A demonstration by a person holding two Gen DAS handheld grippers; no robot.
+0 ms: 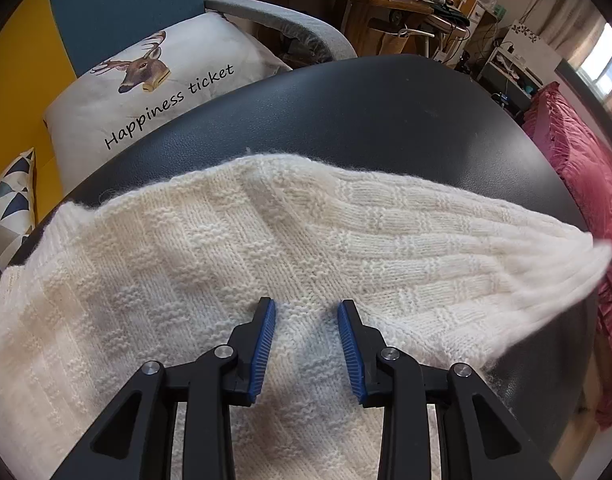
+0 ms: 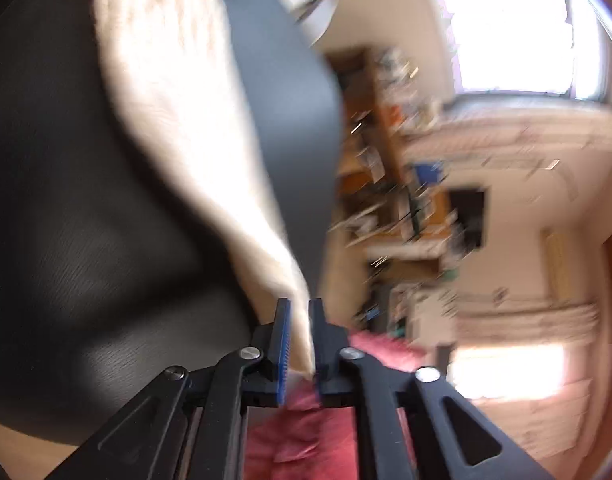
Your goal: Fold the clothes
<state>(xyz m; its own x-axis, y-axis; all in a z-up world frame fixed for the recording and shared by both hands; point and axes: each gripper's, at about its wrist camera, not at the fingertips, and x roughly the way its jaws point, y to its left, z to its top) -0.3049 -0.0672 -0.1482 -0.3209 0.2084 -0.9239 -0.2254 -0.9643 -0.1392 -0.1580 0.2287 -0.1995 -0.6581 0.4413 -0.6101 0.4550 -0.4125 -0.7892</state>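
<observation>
Left gripper jaws apart; right gripper jaws clamped.

The sweater was cream-white in a basket-weave knit, the table black and leather-grained, the left tongs black with ribbed blue pads, one cushion white with a brown deer, and the bedspread crimson.
</observation>
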